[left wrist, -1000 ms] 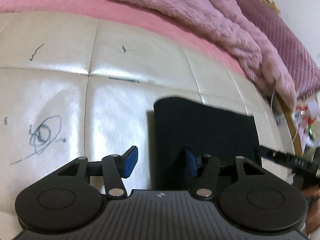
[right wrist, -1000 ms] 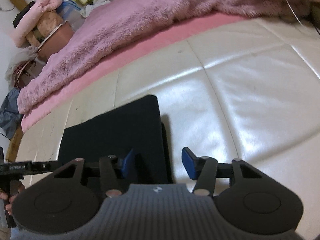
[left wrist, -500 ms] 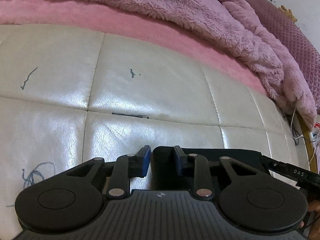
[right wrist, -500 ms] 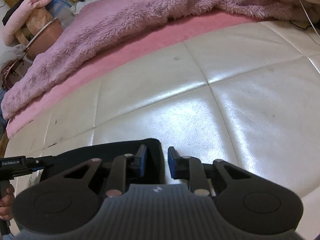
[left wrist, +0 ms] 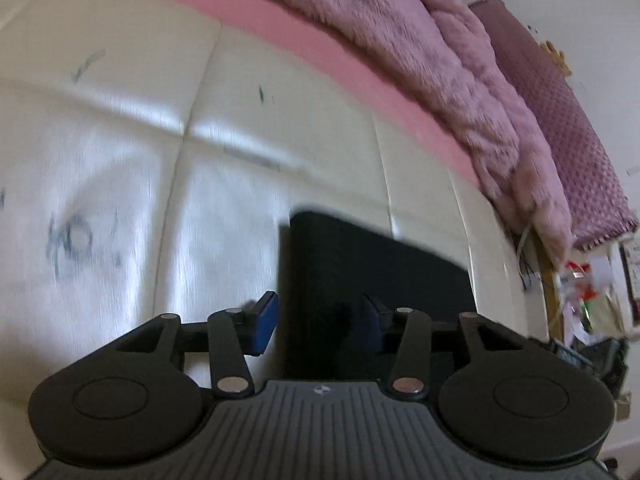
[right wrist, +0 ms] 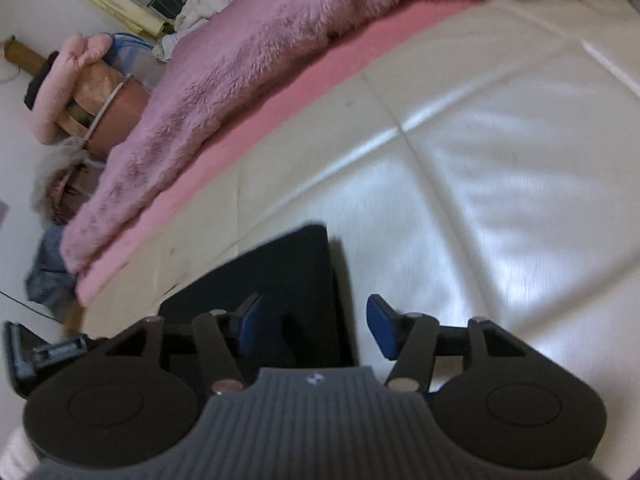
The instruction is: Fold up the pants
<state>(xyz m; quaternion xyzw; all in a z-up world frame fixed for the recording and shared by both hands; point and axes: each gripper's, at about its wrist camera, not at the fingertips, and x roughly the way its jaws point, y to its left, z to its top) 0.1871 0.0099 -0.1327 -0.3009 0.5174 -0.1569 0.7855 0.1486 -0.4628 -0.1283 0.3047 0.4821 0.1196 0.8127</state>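
Left wrist view: the left gripper [left wrist: 316, 326] is spread wide, holding nothing, over the left edge of the folded black pants [left wrist: 372, 272] at lower centre on the cream leather mattress [left wrist: 120, 152]. Fluffy pink blanket [left wrist: 420, 52] upper right. Right gripper [right wrist: 314, 326] likewise released, straddling the pants' right edge.

pants [left wrist: 372, 264] on mattress [left wrist: 120, 200] | blanket [left wrist: 400, 40] behind | left gripper [left wrist: 318, 322], right gripper [right wrist: 316, 326] above

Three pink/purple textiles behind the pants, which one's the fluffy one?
The pink furry blanket, long shaggy pile, heaped along the cushion's far edge. The flat pink sheet under it is smooth; the mauve quilted cover is dimpled, not furry.
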